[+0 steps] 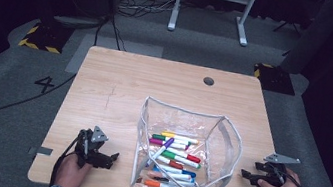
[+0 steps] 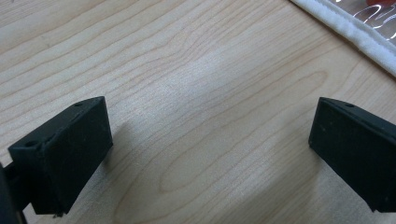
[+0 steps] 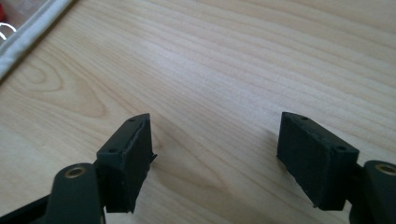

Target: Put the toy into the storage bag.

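Both grippers, left gripper [image 1: 111, 156] and right gripper [image 1: 246, 175], rest jaws apart on the desk [image 1: 121, 81]; approach the markers [image 1: 174, 158] through the clear pouch's [image 1: 226, 153] open top.

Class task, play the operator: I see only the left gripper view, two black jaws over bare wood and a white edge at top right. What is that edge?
Observer: The rim of a clear pouch, standing open mid-table.
Operator: Anything in it?
Observer: Markers in many colours, lying loose on its bottom.
Operator: Where is the right gripper?
Observer: The right gripper sits at the table's right edge, jaws apart with nothing between them, pointing at the pouch.
Operator: And my own gripper?
Observer: The left gripper is left of the pouch, apart from it, jaws wide.
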`<state>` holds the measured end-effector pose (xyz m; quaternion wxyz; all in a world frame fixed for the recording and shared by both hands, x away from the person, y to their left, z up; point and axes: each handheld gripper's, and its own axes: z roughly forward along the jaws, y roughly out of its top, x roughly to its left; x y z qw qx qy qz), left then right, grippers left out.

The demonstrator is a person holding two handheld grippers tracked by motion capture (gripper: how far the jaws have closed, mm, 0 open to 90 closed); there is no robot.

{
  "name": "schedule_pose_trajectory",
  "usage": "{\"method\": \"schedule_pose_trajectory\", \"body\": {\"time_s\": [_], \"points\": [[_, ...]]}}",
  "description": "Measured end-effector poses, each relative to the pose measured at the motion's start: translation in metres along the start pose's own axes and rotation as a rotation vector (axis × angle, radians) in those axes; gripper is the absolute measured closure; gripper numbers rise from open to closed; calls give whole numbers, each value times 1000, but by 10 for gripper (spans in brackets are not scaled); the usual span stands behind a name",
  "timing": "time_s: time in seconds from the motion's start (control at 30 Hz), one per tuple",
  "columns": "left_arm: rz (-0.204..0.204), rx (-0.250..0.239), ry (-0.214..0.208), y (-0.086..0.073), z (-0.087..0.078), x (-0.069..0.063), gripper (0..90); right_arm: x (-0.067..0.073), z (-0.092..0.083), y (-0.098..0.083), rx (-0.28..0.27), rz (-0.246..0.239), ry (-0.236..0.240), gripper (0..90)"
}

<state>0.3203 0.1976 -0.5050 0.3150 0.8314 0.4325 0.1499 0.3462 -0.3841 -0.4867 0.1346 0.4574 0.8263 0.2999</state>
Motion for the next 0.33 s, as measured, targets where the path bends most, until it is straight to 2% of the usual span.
{"method": "schedule_pose_trajectory", "body": {"time_s": [0.03,0.07,0.1,0.17,0.33], "points": [[0,0,0,0,0,0,0,1,1,-2,-12,-11,-17,251],[1,-1,0,0,0,0,0,2,3,-5,-38,-42,-40,193],[-1,0,0,0,0,0,0,3,6,-8,-70,-32,-38,144],[-1,0,0,0,0,0,0,4,12,-13,-152,-26,-46,117],[-2,1,1,0,0,0,0,3,12,-13,-155,-32,-43,121]]}}
